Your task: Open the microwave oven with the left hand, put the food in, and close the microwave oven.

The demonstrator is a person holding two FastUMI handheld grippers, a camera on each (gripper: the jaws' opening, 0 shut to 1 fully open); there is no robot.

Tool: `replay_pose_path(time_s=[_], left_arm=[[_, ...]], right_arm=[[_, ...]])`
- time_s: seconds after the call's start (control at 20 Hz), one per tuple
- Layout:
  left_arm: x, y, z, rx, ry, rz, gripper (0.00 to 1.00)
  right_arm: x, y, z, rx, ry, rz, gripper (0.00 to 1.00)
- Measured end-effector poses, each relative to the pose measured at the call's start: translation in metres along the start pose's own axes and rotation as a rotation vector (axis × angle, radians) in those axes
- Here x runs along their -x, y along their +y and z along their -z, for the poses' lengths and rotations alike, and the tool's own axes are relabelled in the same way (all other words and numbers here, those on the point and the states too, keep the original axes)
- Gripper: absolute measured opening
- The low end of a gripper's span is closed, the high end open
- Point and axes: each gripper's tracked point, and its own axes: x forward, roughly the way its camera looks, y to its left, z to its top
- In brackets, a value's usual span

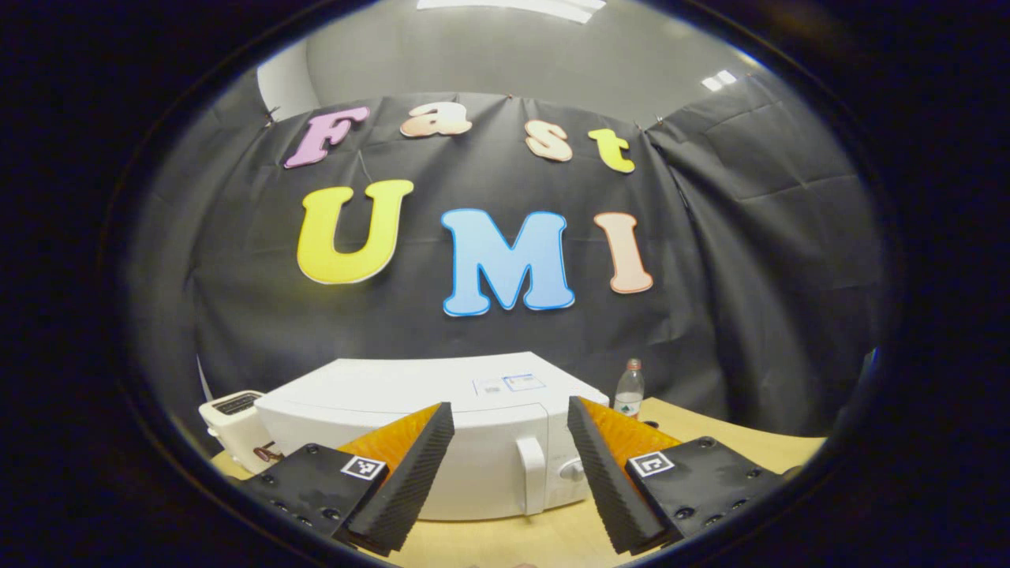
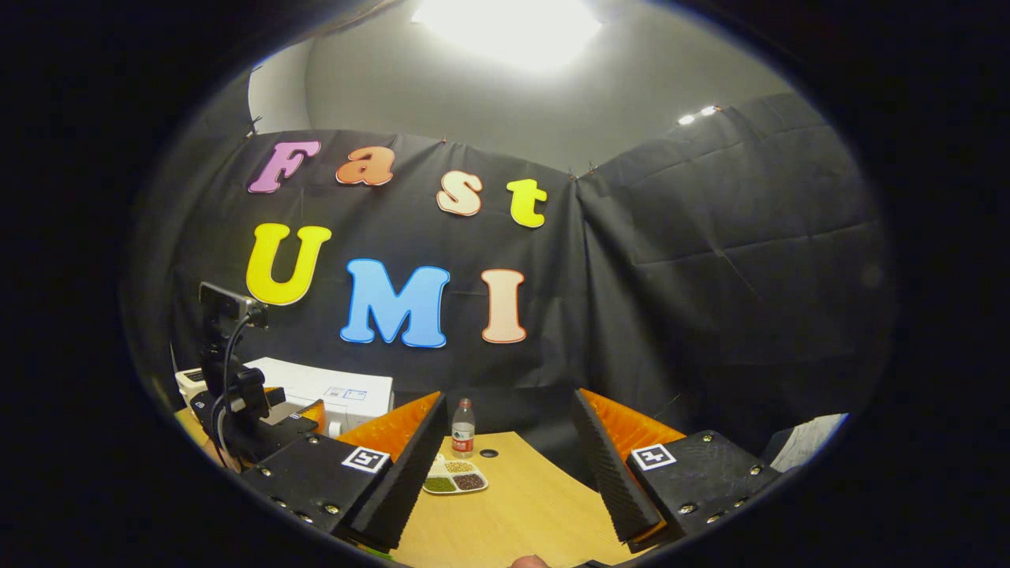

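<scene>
A white microwave oven (image 1: 442, 410) stands on the wooden table with its door closed; its upright white handle (image 1: 533, 476) sits at the door's right side, beside a round knob. My left gripper (image 1: 510, 473) is open in front of the door, a short way off, touching nothing. In the right gripper view, a white divided plate of food (image 2: 456, 477) lies on the table ahead. My right gripper (image 2: 509, 465) is open and holds nothing. The microwave (image 2: 331, 392) and the left gripper (image 2: 260, 422) with its camera mast appear at that view's left.
A white toaster (image 1: 234, 422) stands left of the microwave. A small water bottle (image 1: 630, 390) stands to its right, near the back wall, just behind the plate (image 2: 462, 429). Black cloth walls close the table's back and right side.
</scene>
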Motion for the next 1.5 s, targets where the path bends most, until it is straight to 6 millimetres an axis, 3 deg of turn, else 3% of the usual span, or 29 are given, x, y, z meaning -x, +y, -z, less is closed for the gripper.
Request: replay_pose_path(time_s=[0.25,0.5,0.65,0.7,0.75,0.8,0.85,0.95,1.05,1.3,1.35,1.4,1.45,1.5], left_arm=[[-0.028,-0.014,0.048,-0.024,0.079,0.030,0.94],[-0.049,-0.019,0.091,-0.014,0.161,0.038,0.97],[-0.059,-0.021,0.111,-0.001,0.196,0.036,0.80],[-0.060,-0.023,0.115,-0.001,0.208,0.037,0.79],[-0.061,-0.025,0.118,-0.001,0.214,0.037,0.72],[-0.062,-0.027,0.119,-0.002,0.213,0.036,0.80],[-0.061,-0.027,0.118,-0.003,0.208,0.037,0.63],[-0.061,-0.027,0.116,-0.007,0.202,0.030,0.56],[-0.065,-0.022,0.120,-0.004,0.211,0.017,0.40],[-0.061,-0.024,0.114,-0.007,0.223,0.015,0.27],[-0.059,-0.024,0.116,-0.006,0.234,0.020,0.18],[-0.059,-0.025,0.114,0.006,0.233,0.022,0.21],[-0.057,-0.024,0.115,0.014,0.246,0.021,0.15],[-0.059,-0.023,0.113,0.019,0.242,0.023,0.15]], right_arm=[[0.010,-0.011,0.007,0.030,0.031,0.075,0.95],[0.017,-0.019,0.010,0.063,0.058,0.130,0.95],[0.023,-0.019,0.012,0.064,0.074,0.145,0.95],[0.024,-0.018,0.012,0.068,0.076,0.146,0.95],[0.024,-0.018,0.012,0.074,0.077,0.147,0.96],[0.026,-0.017,0.011,0.081,0.078,0.149,0.95],[0.027,-0.017,0.011,0.086,0.077,0.150,0.95],[0.029,-0.019,0.009,0.090,0.074,0.153,0.96],[0.031,-0.020,0.007,0.088,0.070,0.157,0.95],[0.034,-0.021,0.005,0.087,0.066,0.156,0.96],[0.034,-0.021,0.005,0.086,0.066,0.154,0.96],[0.035,-0.021,0.006,0.084,0.067,0.151,0.96],[0.036,-0.020,0.007,0.081,0.065,0.145,0.96],[0.036,-0.019,0.007,0.077,0.063,0.141,0.95]])
